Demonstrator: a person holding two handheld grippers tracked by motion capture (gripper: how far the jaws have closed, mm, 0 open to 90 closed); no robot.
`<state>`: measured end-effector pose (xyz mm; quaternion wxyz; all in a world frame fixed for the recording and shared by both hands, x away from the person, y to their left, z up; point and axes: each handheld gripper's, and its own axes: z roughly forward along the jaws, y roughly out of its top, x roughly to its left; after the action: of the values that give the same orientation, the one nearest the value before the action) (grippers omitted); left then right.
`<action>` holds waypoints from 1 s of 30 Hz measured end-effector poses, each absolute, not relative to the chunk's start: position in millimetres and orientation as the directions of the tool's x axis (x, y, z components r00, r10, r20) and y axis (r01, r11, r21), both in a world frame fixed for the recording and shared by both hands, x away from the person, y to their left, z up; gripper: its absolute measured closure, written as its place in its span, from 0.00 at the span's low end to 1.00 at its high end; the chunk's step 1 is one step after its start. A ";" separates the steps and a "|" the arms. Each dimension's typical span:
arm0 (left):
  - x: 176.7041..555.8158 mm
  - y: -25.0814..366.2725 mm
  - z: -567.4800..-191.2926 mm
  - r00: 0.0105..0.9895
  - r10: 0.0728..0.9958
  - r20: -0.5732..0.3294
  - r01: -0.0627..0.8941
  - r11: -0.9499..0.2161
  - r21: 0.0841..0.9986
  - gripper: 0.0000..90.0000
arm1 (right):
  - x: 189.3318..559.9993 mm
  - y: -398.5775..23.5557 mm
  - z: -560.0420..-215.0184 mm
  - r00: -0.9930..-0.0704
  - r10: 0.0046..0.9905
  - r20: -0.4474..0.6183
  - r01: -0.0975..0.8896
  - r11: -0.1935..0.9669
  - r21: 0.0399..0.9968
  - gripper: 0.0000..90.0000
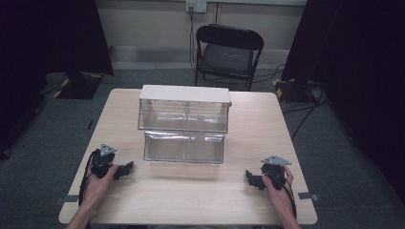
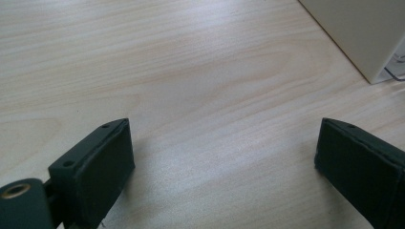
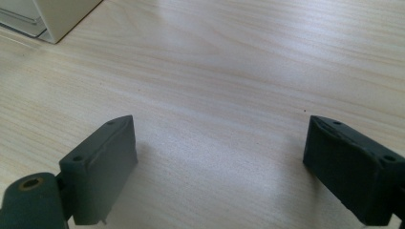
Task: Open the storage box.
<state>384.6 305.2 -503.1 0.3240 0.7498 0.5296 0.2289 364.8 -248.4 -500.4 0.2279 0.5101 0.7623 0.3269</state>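
Both claws are spread wide with nothing between them. The left gripper [image 1: 125,169] sits low on the near left part of the table [image 1: 200,200], jaws pointing in toward the middle, and in its own view [image 2: 224,157] there's just bare light wood grain between the two black pads. Same deal with the right gripper [image 1: 251,178] on the near right side: jaws gaping, aimed inward, plain tabletop between them in its view [image 3: 219,152].

Moving out from there, the thing nearest both of them is the clear drawer unit [image 1: 184,129] in the middle of the table, well apart from either claw. It's got a white top and see-through compartments, with the lower drawer [image 1: 184,148] pulled out toward the person. A white corner of it pokes into the top right of the left gripper view [image 2: 367,38] and the top left of the right gripper view [image 3: 57,14].

Past the far edge of the table there's a black folding chair [image 1: 228,52] on grey carpet.
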 end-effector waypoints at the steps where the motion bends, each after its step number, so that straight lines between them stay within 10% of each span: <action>1: 384.5 305.2 -503.2 0.334 0.943 0.000 0.646 -0.229 0.728 0.06 | 364.8 -248.4 -500.3 -0.375 0.927 -0.014 0.629 0.265 0.731 0.11; 30: 385.0 305.3 -503.3 0.333 0.943 -0.005 0.648 -0.225 0.728 0.06 | 360.0 -234.1 -486.4 -0.414 0.910 -0.006 0.589 0.273 0.761 0.16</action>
<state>385.0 305.3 -503.3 0.3249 0.7489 0.5311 0.2270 360.0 -234.1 -486.4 0.2291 0.4904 0.7641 0.3508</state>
